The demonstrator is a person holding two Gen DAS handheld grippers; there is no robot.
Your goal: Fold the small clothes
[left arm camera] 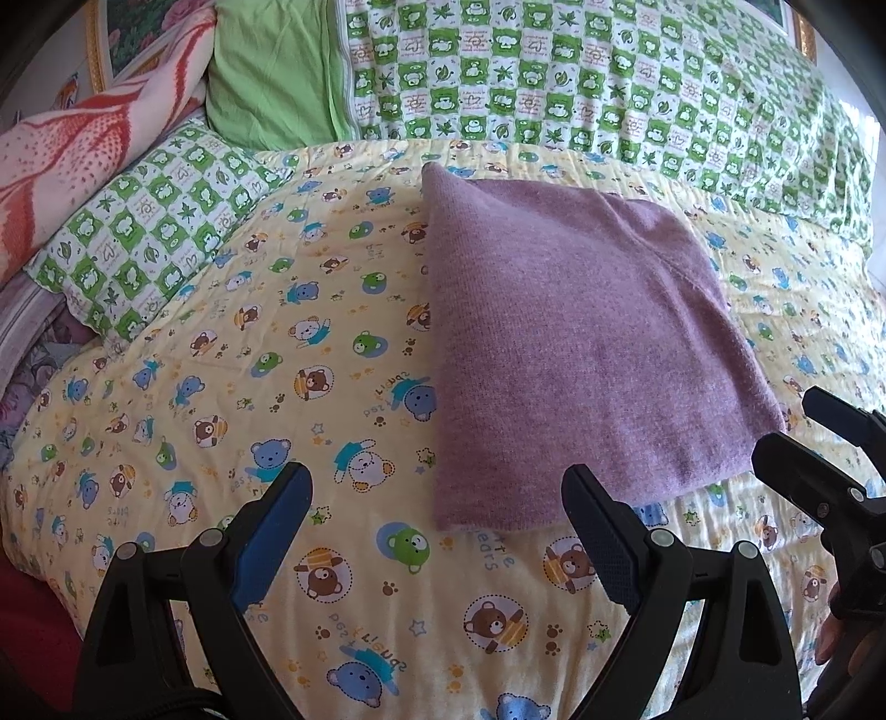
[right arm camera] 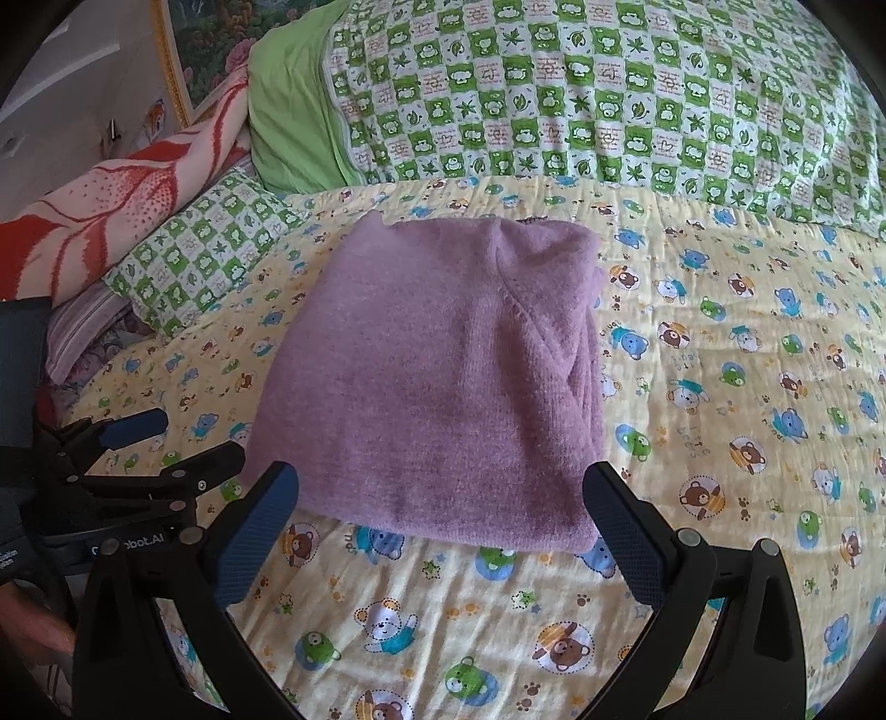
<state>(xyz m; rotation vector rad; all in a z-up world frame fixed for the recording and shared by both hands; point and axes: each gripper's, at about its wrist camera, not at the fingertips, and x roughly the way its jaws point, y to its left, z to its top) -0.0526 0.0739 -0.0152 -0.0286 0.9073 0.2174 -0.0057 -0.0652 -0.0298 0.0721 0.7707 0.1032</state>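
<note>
A purple knit garment (left arm camera: 581, 354) lies folded into a neat rectangle on the yellow bear-print bedsheet (left arm camera: 277, 360). It also shows in the right wrist view (right arm camera: 437, 382). My left gripper (left arm camera: 437, 531) is open and empty, hovering just before the garment's near edge. My right gripper (right arm camera: 443, 531) is open and empty, also just short of the near edge. The right gripper shows at the right edge of the left wrist view (left arm camera: 819, 443), and the left gripper shows at the left of the right wrist view (right arm camera: 155, 443).
A green checked quilt (right arm camera: 609, 94) is bunched along the back of the bed. A green checked pillow (left arm camera: 149, 221) and a red-and-white blanket (left arm camera: 83, 138) lie at the left. A framed picture (right arm camera: 205, 39) hangs on the wall behind.
</note>
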